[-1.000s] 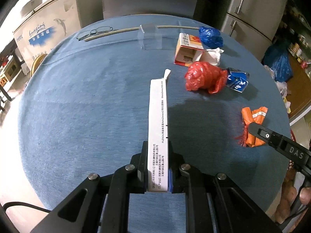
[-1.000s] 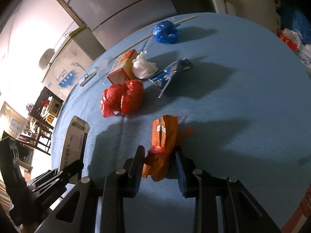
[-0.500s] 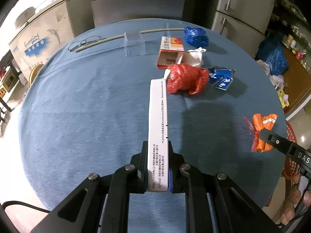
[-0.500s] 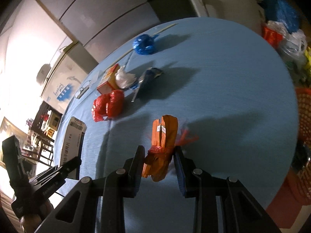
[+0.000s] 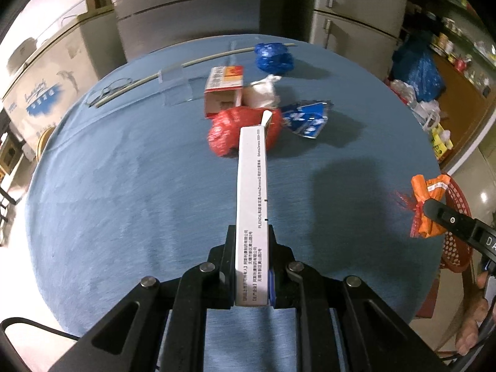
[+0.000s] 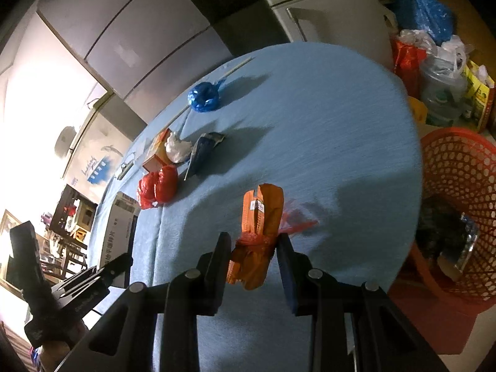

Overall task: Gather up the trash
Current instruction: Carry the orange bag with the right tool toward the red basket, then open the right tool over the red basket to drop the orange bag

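Note:
My left gripper (image 5: 251,263) is shut on a long white carton (image 5: 251,204) and holds it above the round blue table (image 5: 124,186). My right gripper (image 6: 252,248) is shut on an orange wrapper with red netting (image 6: 260,235), held near the table's right edge; the wrapper also shows in the left wrist view (image 5: 426,207). A red perforated basket (image 6: 458,192) with dark trash inside stands on the floor right of the table. On the table lie a red bag (image 5: 231,130), a blue-white wrapper (image 5: 307,117), a white wad (image 5: 262,94), an orange-red box (image 5: 223,90) and a blue bag (image 5: 272,57).
A thin stick (image 5: 198,62), glasses (image 5: 108,90) and a clear plastic piece (image 5: 176,86) lie at the table's far side. Grey cabinets and fridges (image 5: 186,9) stand behind. Bags and bottles (image 6: 434,71) crowd the floor at the far right.
Both grippers have moved right and back with their loads. The right gripper has carried the orange wrapper to the table's right edge, and the red basket has come into view.

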A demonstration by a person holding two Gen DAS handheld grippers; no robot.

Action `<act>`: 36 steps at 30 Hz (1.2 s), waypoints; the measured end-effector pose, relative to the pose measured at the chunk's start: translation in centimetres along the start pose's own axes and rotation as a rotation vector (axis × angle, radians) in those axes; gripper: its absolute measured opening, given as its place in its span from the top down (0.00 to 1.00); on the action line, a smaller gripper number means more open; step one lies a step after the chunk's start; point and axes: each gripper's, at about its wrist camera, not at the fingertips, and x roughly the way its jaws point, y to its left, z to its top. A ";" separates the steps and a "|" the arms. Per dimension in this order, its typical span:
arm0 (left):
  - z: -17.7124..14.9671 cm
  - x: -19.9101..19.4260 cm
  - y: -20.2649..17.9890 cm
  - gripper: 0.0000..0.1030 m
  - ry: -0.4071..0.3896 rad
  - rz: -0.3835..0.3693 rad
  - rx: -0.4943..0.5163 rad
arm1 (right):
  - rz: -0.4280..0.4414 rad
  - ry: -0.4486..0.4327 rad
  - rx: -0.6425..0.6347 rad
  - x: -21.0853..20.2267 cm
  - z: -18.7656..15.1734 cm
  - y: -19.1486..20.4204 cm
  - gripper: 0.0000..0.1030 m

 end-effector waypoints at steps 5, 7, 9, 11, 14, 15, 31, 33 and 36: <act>0.3 -0.1 -2.4 0.85 -0.005 -0.019 0.052 | -0.017 -0.022 0.008 -1.2 0.1 -1.2 0.68; 0.4 -0.2 -3.4 0.85 -0.008 -0.029 0.076 | -0.022 -0.026 0.019 -1.5 0.0 -1.8 0.68; 0.5 -0.3 -4.3 0.85 -0.010 -0.037 0.097 | -0.029 -0.028 0.028 -1.7 0.0 -2.4 0.68; 0.6 -0.4 -5.1 0.85 -0.014 -0.045 0.115 | -0.037 -0.033 0.040 -1.9 0.0 -3.1 0.68; 0.8 -0.5 -6.3 0.85 -0.019 -0.059 0.141 | -0.056 -0.046 0.050 -2.4 0.0 -3.9 0.68; 0.9 -0.5 -6.7 0.85 -0.021 -0.067 0.148 | -0.063 -0.051 0.055 -2.7 0.0 -4.2 0.68; 2.2 -0.1 -11.3 0.85 -0.029 -0.144 0.244 | -0.219 -0.153 0.177 -7.4 0.6 -11.8 0.73; 2.3 0.1 -12.0 0.85 -0.028 -0.149 0.255 | -0.233 -0.161 0.201 -7.8 0.6 -13.2 0.73; 2.2 0.4 -12.8 0.85 -0.022 -0.149 0.268 | -0.243 -0.166 0.239 -8.2 0.4 -15.0 0.73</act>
